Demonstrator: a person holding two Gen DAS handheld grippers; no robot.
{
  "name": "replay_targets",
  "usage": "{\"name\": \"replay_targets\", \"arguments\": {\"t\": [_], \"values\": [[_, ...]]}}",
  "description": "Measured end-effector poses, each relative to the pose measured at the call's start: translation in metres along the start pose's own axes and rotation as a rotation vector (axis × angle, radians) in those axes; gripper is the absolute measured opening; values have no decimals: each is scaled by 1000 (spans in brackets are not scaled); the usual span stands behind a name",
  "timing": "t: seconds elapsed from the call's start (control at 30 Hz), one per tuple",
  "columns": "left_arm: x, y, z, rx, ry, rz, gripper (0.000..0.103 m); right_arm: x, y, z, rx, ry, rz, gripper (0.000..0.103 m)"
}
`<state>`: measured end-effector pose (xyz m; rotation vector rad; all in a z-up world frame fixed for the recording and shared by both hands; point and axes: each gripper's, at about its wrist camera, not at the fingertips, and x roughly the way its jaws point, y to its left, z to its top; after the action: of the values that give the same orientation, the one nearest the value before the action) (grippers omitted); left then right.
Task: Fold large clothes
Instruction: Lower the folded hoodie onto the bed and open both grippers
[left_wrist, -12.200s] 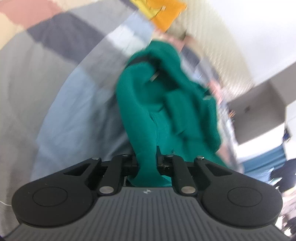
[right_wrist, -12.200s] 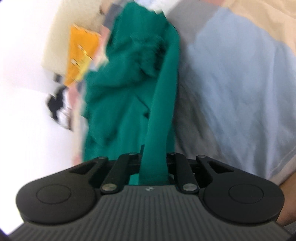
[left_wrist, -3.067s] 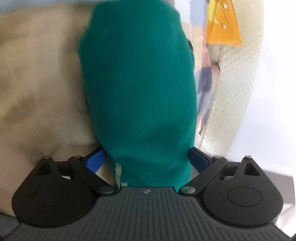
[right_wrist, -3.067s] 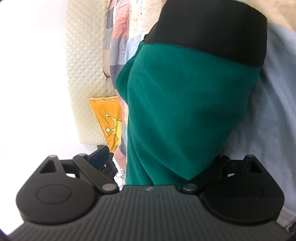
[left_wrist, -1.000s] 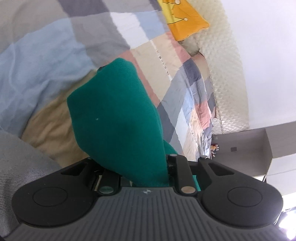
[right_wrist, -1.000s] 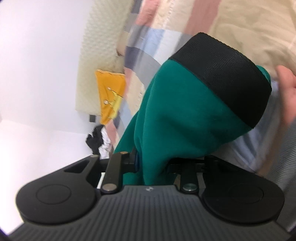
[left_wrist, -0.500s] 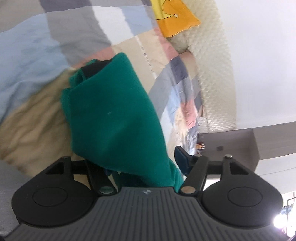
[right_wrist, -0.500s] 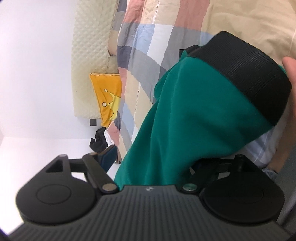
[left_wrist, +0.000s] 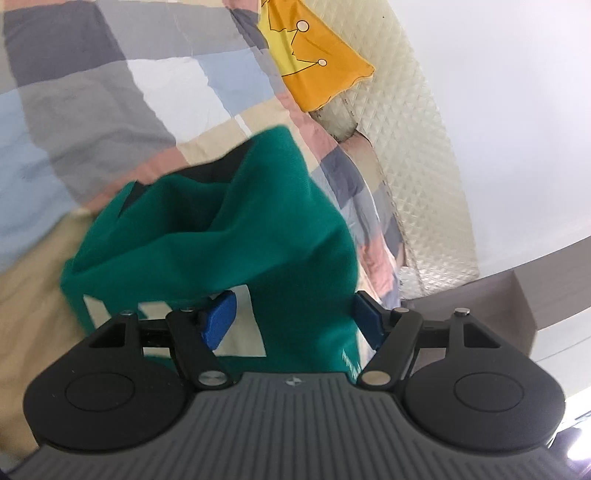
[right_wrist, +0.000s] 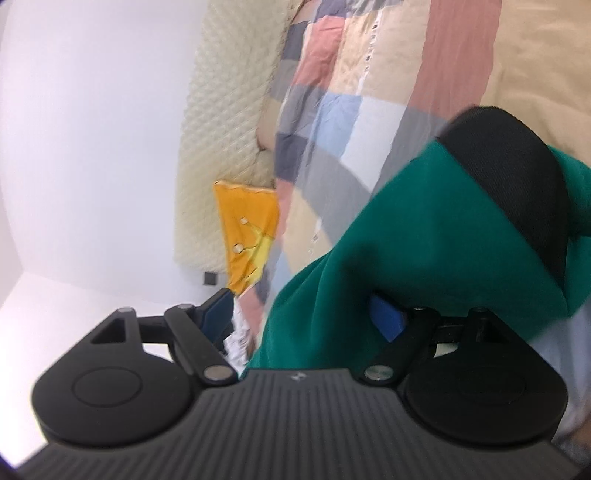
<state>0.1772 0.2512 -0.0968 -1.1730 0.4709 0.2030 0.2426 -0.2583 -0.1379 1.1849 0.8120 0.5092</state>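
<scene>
A folded green garment (left_wrist: 236, 236) lies bunched on the patchwork quilt (left_wrist: 110, 92), close in front of both grippers. Its black ribbed band (right_wrist: 517, 177) shows in the right wrist view, on top of the green cloth (right_wrist: 424, 240). My left gripper (left_wrist: 291, 323) has its jaws opening, and loose green cloth hangs between the blue pads (left_wrist: 218, 321) without being pinched. My right gripper (right_wrist: 301, 315) stands open, with the garment's edge lying slack against the right-hand pad (right_wrist: 386, 317).
An orange cushion with a crown print (left_wrist: 314, 62) leans on the cream quilted headboard (left_wrist: 417, 147) beyond the garment. A white wall (right_wrist: 92, 129) runs behind the headboard. A grey cabinet edge (left_wrist: 535, 295) is at the far right.
Both grippers were shut on the green garment a second ago and now stand wide apart. The cloth has slumped onto the quilt. The left view has swung sideways along the bed.
</scene>
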Motion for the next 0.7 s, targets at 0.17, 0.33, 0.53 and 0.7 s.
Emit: {"name": "replay_targets", "arguments": {"t": [0.17, 0.33, 0.53, 0.7], "values": [[32, 1, 3, 101, -30, 81, 74, 25, -12, 16, -38, 7, -49, 81], [69, 20, 3, 147, -5, 116, 74, 56, -14, 32, -115, 33, -75, 80], [104, 22, 3, 259, -7, 155, 74, 99, -8, 44, -307, 24, -149, 79], [121, 19, 1, 371, -15, 183, 74, 125, -5, 48, -423, 1, -221, 79]]}}
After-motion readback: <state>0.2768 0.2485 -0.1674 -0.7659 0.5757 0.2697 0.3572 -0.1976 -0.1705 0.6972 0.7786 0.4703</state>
